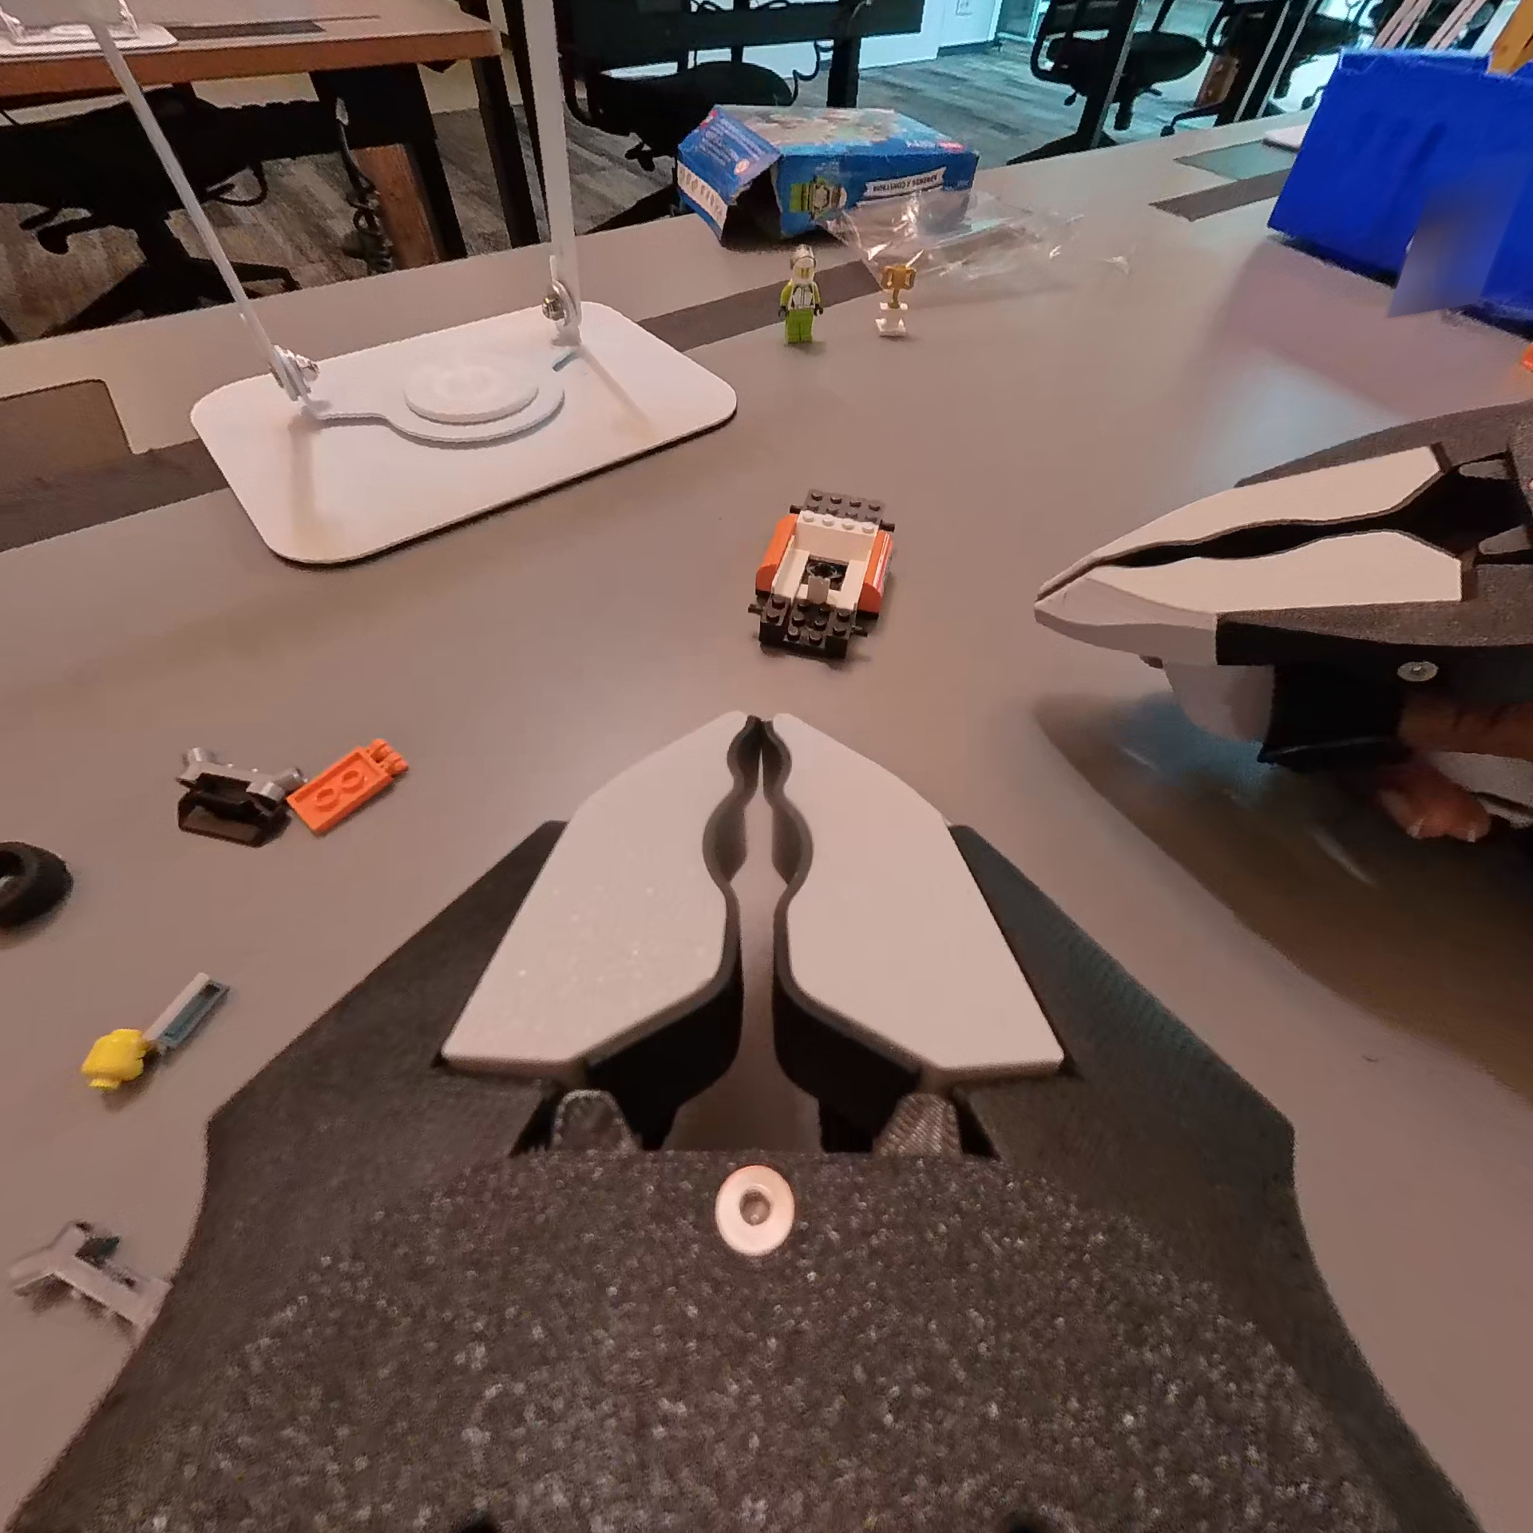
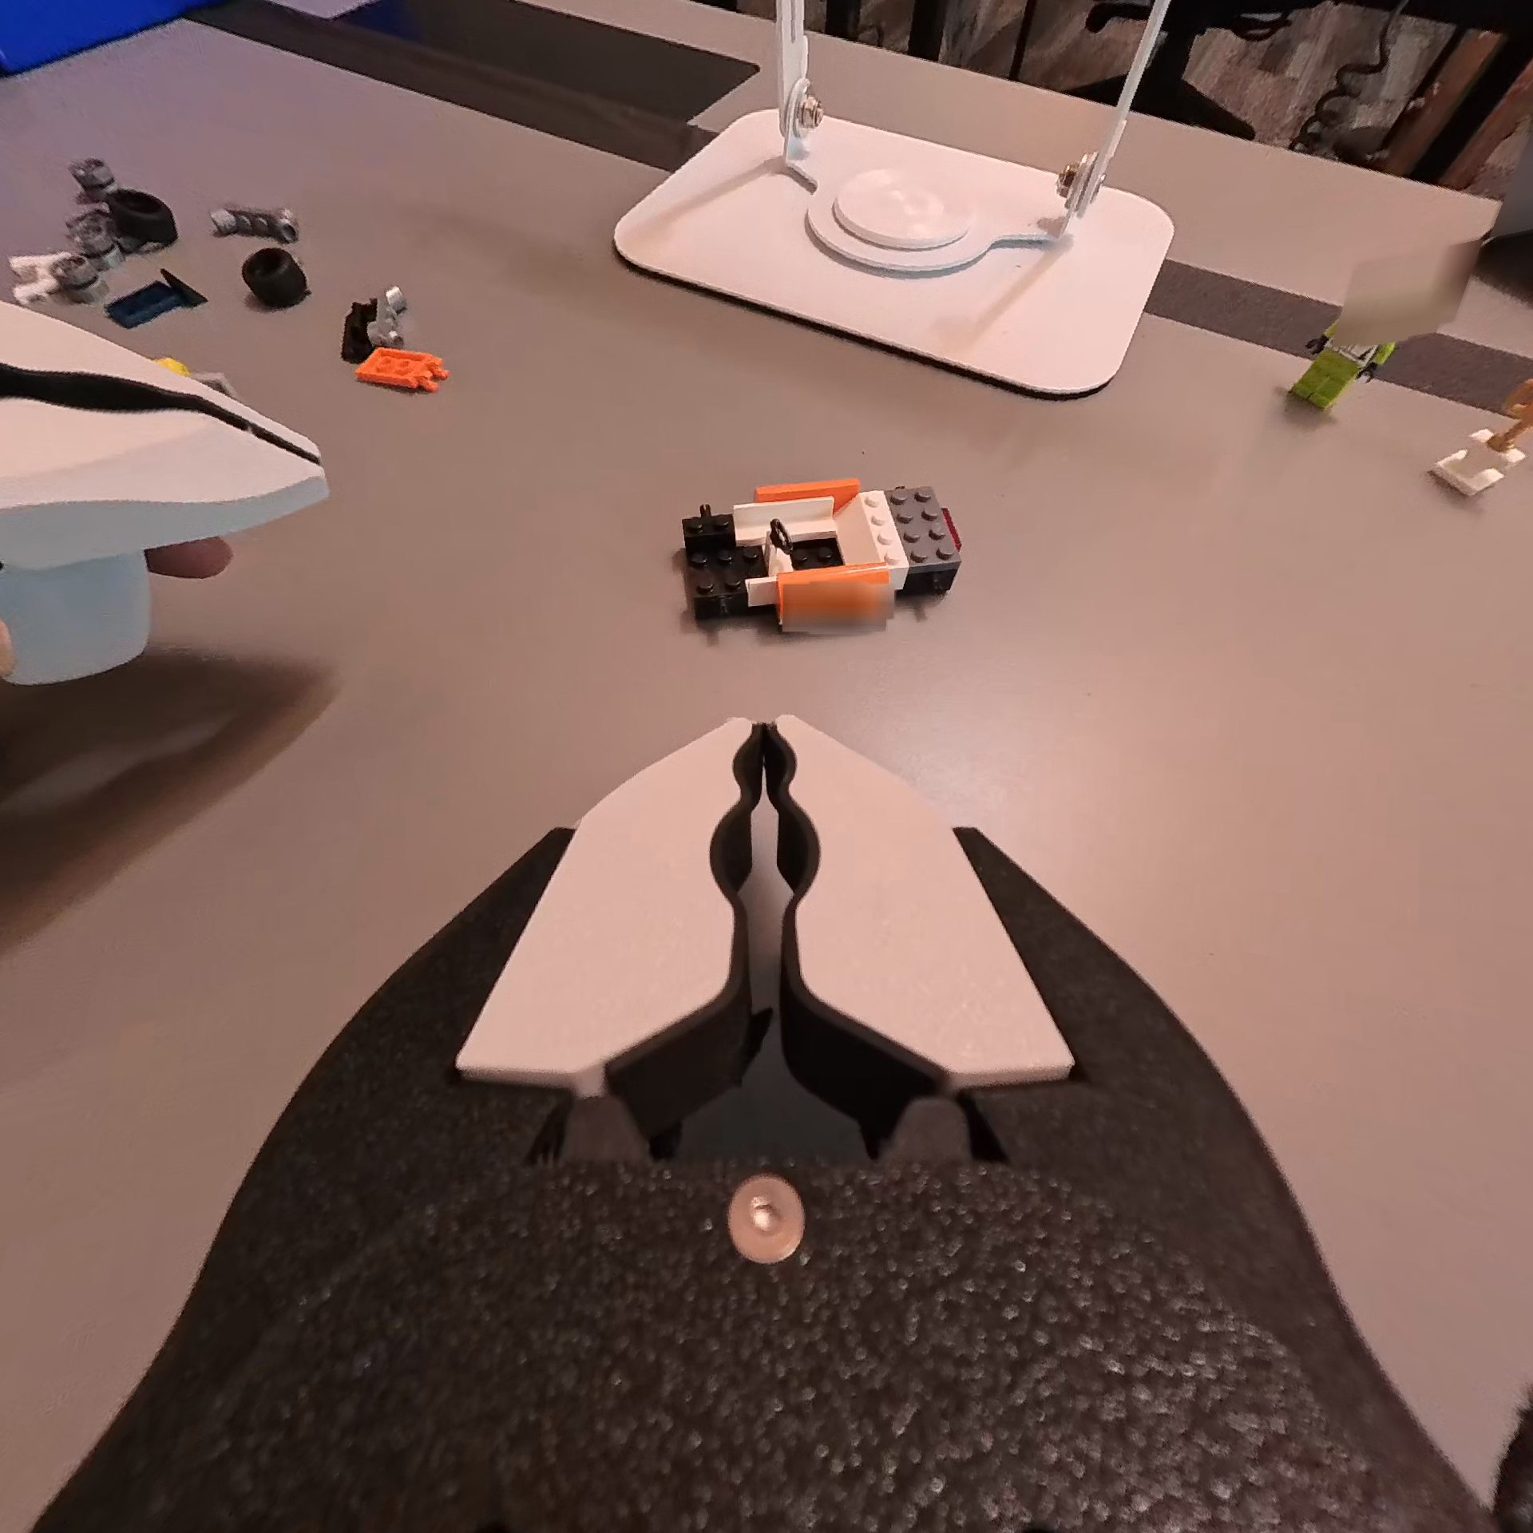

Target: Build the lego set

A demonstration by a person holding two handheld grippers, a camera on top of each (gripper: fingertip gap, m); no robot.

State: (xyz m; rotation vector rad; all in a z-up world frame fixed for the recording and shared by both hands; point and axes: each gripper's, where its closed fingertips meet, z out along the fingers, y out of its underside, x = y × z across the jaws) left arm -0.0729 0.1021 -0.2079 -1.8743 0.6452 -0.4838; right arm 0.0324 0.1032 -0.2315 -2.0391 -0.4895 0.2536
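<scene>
Grey surface [image 1: 581, 630] carries a half-built car [image 1: 821, 572] just ahead of both jaws, wheels not yet fitted. Left gripper [image 1: 759, 723] and right gripper [image 2: 767, 730] are closed, empty. Loose parts [image 2: 398, 365], including tyres [image 2: 274, 274], lie left of the jaws, so much remains.

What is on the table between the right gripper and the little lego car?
Nothing. In the right wrist view, only bare grey table lies between the shut right gripper and the partly built lego car.

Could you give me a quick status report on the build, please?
Left gripper and right gripper shut, empty. Lego car half-built on table, untouched. Loose parts left of it. Path clear.
</scene>
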